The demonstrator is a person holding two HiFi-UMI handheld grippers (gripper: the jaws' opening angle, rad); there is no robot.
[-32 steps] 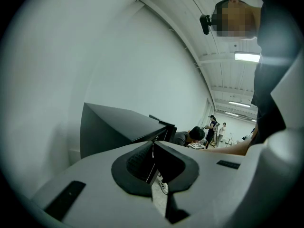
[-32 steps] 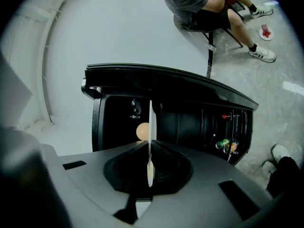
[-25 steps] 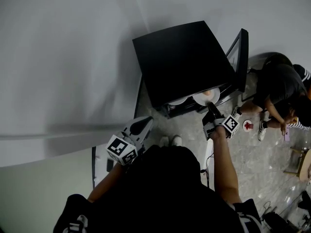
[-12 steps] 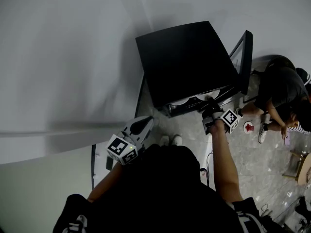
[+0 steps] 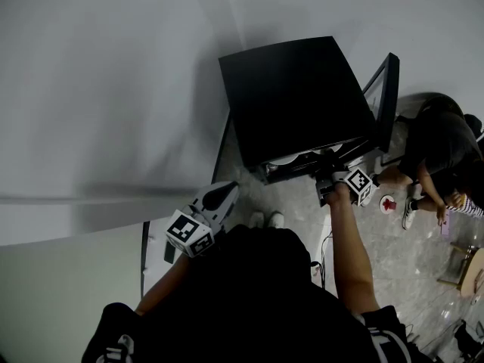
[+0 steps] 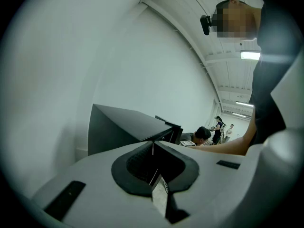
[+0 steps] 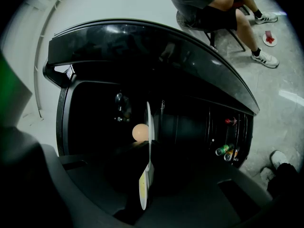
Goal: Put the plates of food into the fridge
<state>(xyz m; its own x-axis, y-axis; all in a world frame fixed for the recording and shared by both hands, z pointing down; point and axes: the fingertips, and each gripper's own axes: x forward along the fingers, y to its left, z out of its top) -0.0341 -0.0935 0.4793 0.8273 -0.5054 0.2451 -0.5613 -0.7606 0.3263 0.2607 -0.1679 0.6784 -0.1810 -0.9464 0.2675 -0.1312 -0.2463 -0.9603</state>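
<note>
Left gripper [image 5: 221,194] held close in front of the torso on a bent arm, tilted slightly downward, jaws pressed together with nothing between the fingers, right arm [image 5: 344,248] stretched forward, right gripper [image 5: 327,166] nearly closed, plate [image 7: 148,127] rim pinched edge-on between its fingertips

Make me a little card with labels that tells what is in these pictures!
Place: black fridge, its door open
Right gripper: fingers shut on a white plate, at the fridge's opening
On the plate: one round pale-orange food
Left gripper: fingers shut, nothing between them, held back from the fridge
Door shelf: cans
Nearby: a seated person beside the fridge
</note>
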